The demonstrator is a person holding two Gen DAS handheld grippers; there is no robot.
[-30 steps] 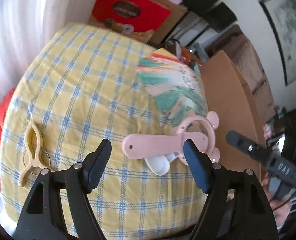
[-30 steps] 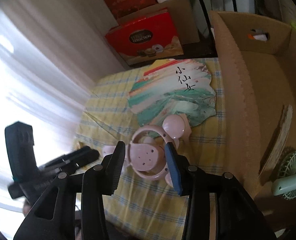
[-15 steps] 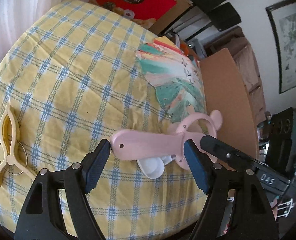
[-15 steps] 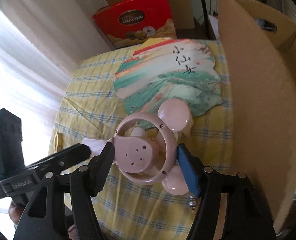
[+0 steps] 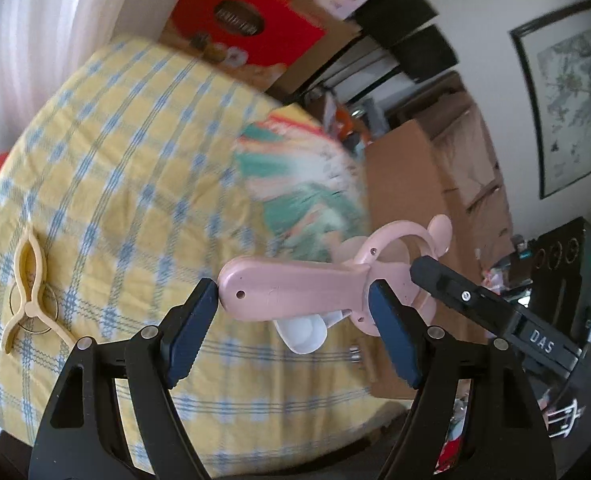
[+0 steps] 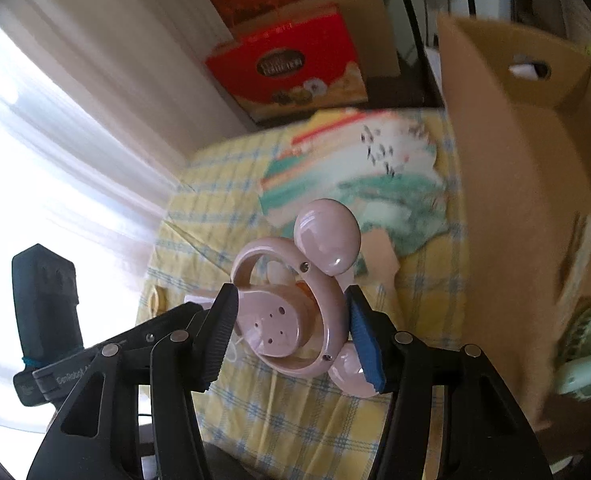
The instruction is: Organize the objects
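The pink fan (image 5: 295, 294) had risen off the surface (image 5: 107, 168), clamped lengthwise by the left tongs (image 5: 293, 320); the right tongs (image 6: 291, 336), just closing, pinched its ring. Clip (image 5: 27, 292), paper fan (image 6: 355, 184) remained; a green fan (image 6: 583, 356) was in the box (image 6: 515, 200).

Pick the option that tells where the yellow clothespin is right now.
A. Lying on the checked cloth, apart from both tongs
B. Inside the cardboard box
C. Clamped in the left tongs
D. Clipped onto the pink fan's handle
A: in the left wrist view the yellow clothespin lies flat on the checked cloth, well to the side of the left tongs, which flank the pink fan.
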